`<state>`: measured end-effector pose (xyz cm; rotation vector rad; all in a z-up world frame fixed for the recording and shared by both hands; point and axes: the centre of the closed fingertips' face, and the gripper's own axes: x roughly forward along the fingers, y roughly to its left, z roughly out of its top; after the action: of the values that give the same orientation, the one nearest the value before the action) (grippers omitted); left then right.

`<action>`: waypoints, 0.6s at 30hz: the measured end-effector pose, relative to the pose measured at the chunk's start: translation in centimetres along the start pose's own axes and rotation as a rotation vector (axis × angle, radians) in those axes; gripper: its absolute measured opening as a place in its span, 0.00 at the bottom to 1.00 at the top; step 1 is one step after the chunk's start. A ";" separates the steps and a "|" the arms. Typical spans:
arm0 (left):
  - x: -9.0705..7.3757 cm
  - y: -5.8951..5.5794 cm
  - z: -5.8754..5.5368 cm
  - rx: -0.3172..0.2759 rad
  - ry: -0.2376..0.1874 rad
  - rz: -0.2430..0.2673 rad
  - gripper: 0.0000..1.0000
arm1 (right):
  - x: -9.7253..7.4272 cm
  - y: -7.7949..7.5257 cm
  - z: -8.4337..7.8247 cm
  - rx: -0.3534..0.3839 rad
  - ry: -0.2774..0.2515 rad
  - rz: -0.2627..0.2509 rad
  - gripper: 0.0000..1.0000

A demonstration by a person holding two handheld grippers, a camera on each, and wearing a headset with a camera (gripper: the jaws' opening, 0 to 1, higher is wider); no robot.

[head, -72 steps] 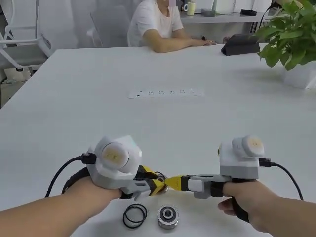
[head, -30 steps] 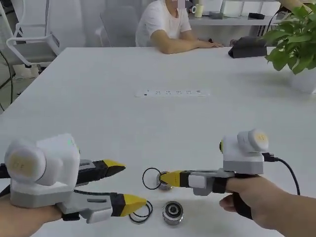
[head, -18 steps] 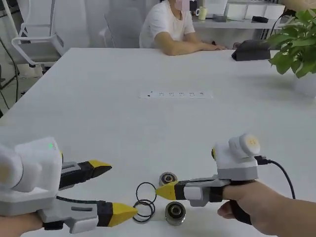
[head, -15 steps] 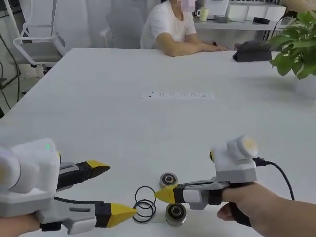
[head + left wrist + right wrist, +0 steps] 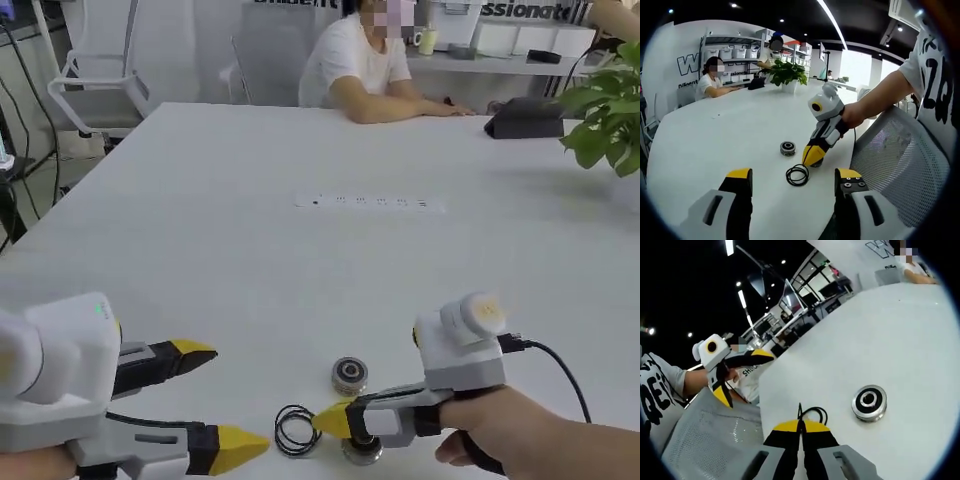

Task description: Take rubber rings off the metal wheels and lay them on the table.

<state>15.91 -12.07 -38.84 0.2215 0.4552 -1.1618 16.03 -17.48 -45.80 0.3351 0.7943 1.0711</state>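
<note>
Looked down on a broad white desk [image 5: 200, 230] with a matte, even top, running away to a seated person [image 5: 365, 70] in a white shirt at the far end. Noted a white power strip [image 5: 370, 202] flat along the middle, a dark bag [image 5: 525, 118] and a leafy plant [image 5: 605, 125] toward the far right, a white-framed chair [image 5: 95, 95] off the far left corner. Made out shelving [image 5: 727, 52] with white boxes and a long ceiling strip light [image 5: 832, 22] in the left gripper view — an open office room. Found the rubber rings [image 5: 295, 428] lying flat in a loose overlapping heap on the desk, near the front edge. Saw one metal wheel [image 5: 349, 374] lying face up just beyond them, apart, and a second wheel [image 5: 362, 450] half hidden under the right gripper [image 5: 330, 420]. Found that gripper's jaws pressed shut, tips just beside the rings — could not tell whether a ring was nipped between them. Saw the left gripper [image 5: 220, 395] low at the left, jaws spread wide and empty, the rings ahead of them and framed between the two tips in its own view.
</note>
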 end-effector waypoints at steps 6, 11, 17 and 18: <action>-0.4 0.2 -0.1 0.001 0.003 0.014 0.63 | 0.0 -0.5 -0.2 -0.069 0.020 -0.044 0.00; -0.5 0.1 0.2 0.004 -0.003 0.018 0.63 | -0.1 -0.5 0.2 -0.090 0.011 -0.053 0.06; -0.5 0.0 0.4 0.010 0.000 0.018 0.63 | -0.4 -0.6 0.5 -0.105 0.004 -0.067 0.13; -0.5 0.0 0.4 0.011 0.000 0.019 0.63 | -0.5 -0.5 0.6 -0.106 0.003 -0.067 0.14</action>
<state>15.79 -11.79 -38.25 0.2341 0.4459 -1.1462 16.67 -18.10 -45.54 0.2153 0.7432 1.0464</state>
